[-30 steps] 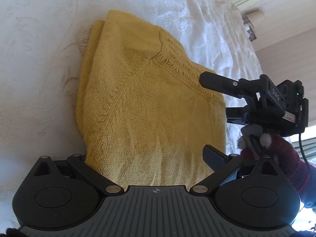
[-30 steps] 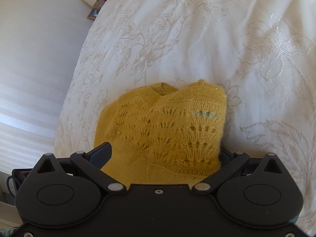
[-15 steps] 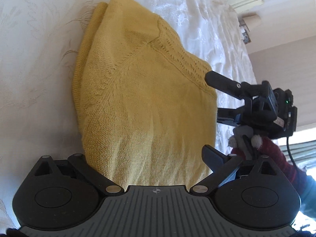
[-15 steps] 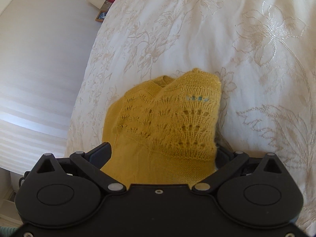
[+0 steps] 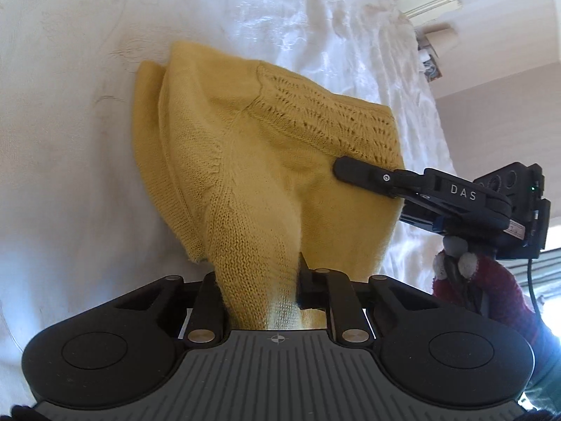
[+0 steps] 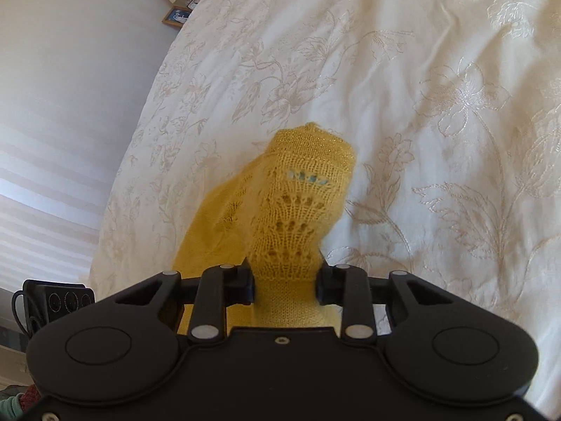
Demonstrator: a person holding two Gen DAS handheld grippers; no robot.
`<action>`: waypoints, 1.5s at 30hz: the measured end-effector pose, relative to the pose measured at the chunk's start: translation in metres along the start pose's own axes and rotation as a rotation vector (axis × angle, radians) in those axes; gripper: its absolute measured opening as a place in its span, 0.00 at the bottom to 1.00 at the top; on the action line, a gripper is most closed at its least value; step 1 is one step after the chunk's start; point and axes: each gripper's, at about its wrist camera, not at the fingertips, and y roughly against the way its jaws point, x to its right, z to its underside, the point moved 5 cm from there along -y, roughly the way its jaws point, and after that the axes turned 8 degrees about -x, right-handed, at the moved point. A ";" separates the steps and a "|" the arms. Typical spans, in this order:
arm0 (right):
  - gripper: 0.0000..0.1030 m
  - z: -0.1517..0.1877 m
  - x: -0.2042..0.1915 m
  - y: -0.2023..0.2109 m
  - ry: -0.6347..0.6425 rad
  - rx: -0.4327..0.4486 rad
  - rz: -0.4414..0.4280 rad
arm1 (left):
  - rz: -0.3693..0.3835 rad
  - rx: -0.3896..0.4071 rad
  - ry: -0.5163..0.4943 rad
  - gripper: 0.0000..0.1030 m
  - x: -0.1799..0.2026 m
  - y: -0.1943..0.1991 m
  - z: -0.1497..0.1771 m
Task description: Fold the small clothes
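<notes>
On the white embroidered bedspread (image 6: 403, 80), the mustard-yellow knitted sweater (image 5: 266, 161) is pinched near 6 o'clock: left gripper (image 5: 261, 280) and right gripper (image 6: 284, 282) have just closed on bunched knit. Thin, stretchy pinches could slip and the fold may skew.

sweater (image 5: 266, 161): yellow matt knit (lacy yoke) | bedspread (image 6: 403, 80): cream embroidered cloth, faint sheen

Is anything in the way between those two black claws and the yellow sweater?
No. Both jaws have just been closing on the yellow knit sweater: left gripper and right gripper each pinch a bunch of it.
</notes>
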 end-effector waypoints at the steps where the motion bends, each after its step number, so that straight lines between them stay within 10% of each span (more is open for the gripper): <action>1: 0.40 0.005 -0.003 0.007 0.006 0.001 -0.001 | 0.006 -0.001 -0.012 0.17 0.009 0.000 0.007; 14: 0.40 0.096 0.017 0.082 0.000 -0.023 -0.010 | 0.012 -0.031 -0.034 0.18 0.066 -0.025 0.106; 20: 0.45 0.119 0.090 0.084 -0.058 -0.039 0.321 | -0.231 -0.121 0.051 0.20 0.039 -0.062 0.156; 24: 0.56 0.126 0.095 0.103 -0.066 0.024 0.320 | -0.260 -0.092 0.100 0.22 0.031 -0.050 0.171; 34: 0.82 0.145 0.062 0.118 0.108 0.076 0.328 | -0.413 0.168 -0.145 0.41 0.087 -0.002 0.145; 45: 0.99 0.157 0.052 0.106 0.129 0.075 0.364 | -0.577 0.204 -0.278 0.67 0.093 -0.063 0.066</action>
